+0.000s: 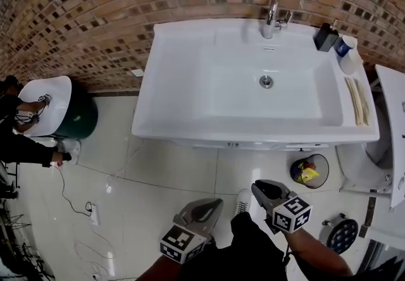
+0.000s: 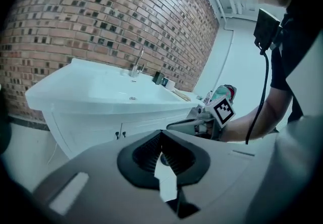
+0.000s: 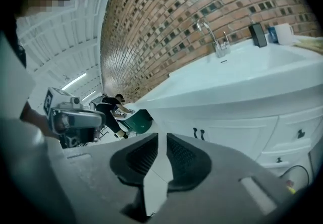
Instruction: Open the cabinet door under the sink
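Observation:
The white sink (image 1: 209, 77) stands against the brick wall, and only a thin strip of the cabinet (image 1: 253, 145) shows under its front edge. The cabinet doors (image 2: 101, 132) are closed, with two small dark knobs (image 2: 119, 135) side by side, the same knobs (image 3: 198, 133) showing in the right gripper view. My left gripper (image 1: 215, 202) hangs over the floor well short of the cabinet, shut and empty (image 2: 161, 134). My right gripper (image 1: 256, 186) floats beside it, its jaws a thin slit apart with nothing between them (image 3: 162, 140).
A faucet (image 1: 272, 17), a dark soap bottle (image 1: 326, 37) and a cup (image 1: 345, 45) sit on the sink. A small waste bin (image 1: 310, 170) and a toilet (image 1: 367, 166) stand at the right. At the left are a green basin stand (image 1: 79, 118), a person (image 1: 19, 140) and a cable (image 1: 69, 200).

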